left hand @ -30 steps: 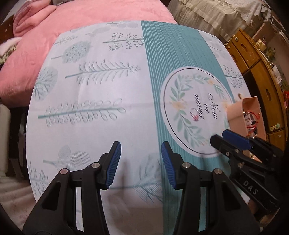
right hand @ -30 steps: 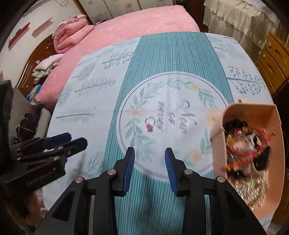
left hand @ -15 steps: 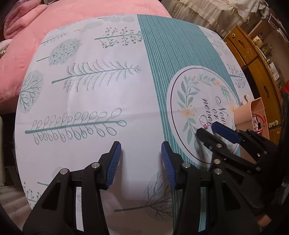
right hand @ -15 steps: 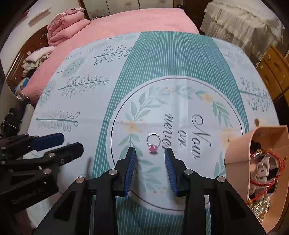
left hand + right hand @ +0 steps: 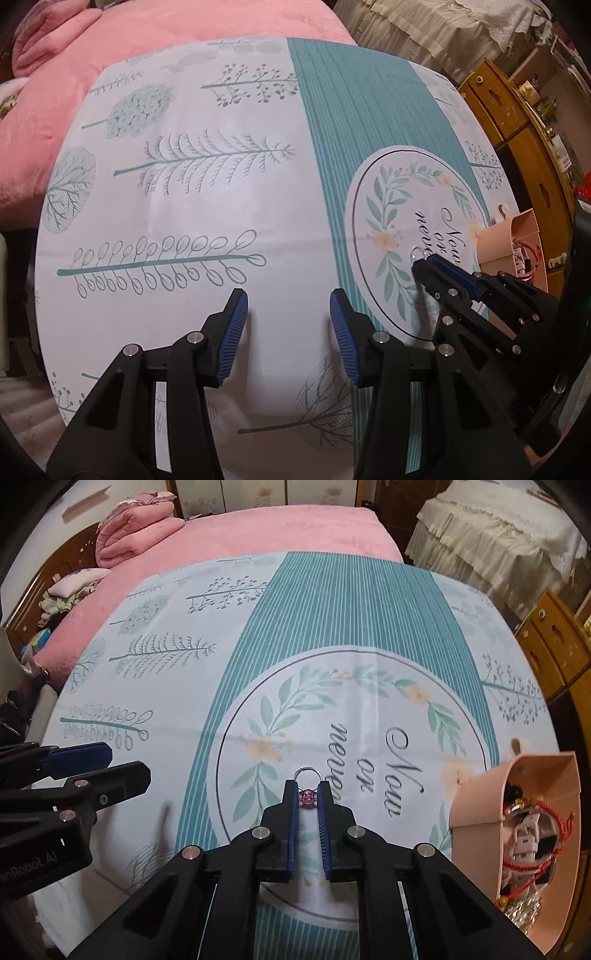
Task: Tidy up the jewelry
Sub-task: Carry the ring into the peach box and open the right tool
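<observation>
My right hand-held gripper is low over the surface, its blue pads closed in on the ring. The pink stone sits between the two pads; the silver band pokes out past the fingertips and lies on the printed cloth inside the round wreath motif, just left of the lettering. I read this as clenched on the ring, though I cannot tell whether the ring has left the cloth.

From the left wrist view, the right hand-held gripper shows at the right edge with its tips at the ring, of which only a small silver arc is visible there.

My left hand-held gripper is released, jaws spread wide, nothing between the pads, hovering over the white leaf-print area of the cloth, well apart from the ring. In the right wrist view it appears at the left edge.

The pink jewelry box stands open at the right edge of the surface, near the wreath motif. It holds a red cord bracelet, a white strap and gold-coloured pieces at the bottom.
</observation>
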Action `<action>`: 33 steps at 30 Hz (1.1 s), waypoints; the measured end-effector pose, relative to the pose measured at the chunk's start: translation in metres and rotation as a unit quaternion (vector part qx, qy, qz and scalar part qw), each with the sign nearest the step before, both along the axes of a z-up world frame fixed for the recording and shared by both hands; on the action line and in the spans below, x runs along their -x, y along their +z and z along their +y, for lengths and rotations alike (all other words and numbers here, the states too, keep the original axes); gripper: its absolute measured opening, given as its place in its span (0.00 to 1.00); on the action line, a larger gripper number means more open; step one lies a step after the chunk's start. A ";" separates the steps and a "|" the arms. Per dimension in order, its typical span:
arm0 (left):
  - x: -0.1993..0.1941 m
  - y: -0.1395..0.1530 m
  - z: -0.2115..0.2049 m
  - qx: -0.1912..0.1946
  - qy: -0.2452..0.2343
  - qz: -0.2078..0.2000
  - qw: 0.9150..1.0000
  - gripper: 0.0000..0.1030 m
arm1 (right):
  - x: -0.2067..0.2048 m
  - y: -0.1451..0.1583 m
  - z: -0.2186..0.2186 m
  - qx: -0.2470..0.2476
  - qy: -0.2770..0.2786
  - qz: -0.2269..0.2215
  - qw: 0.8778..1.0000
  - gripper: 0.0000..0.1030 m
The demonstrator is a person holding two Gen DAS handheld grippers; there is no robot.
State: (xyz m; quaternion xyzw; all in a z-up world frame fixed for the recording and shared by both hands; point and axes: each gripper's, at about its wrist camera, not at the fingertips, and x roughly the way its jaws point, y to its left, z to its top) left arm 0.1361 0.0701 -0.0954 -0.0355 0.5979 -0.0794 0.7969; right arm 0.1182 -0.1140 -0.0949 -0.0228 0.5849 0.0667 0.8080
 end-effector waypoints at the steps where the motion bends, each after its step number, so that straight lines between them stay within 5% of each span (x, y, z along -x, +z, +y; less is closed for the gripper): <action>1: 0.002 0.003 -0.003 -0.002 -0.003 -0.004 1.000 0.42 | 0.003 0.003 -0.002 -0.005 -0.002 0.000 1.000 0.10; 11: 0.026 0.046 -0.048 -0.009 -0.033 -0.033 0.999 0.42 | 0.053 0.072 -0.033 -0.051 0.003 -0.027 0.998 0.10; 19: 0.063 0.082 -0.127 -0.007 -0.082 -0.062 0.995 0.42 | 0.114 0.130 -0.106 -0.058 -0.016 -0.051 0.997 0.10; 33: 0.100 0.097 -0.198 -0.007 -0.097 -0.079 0.992 0.42 | 0.142 0.129 -0.224 -0.066 -0.083 -0.042 0.994 0.10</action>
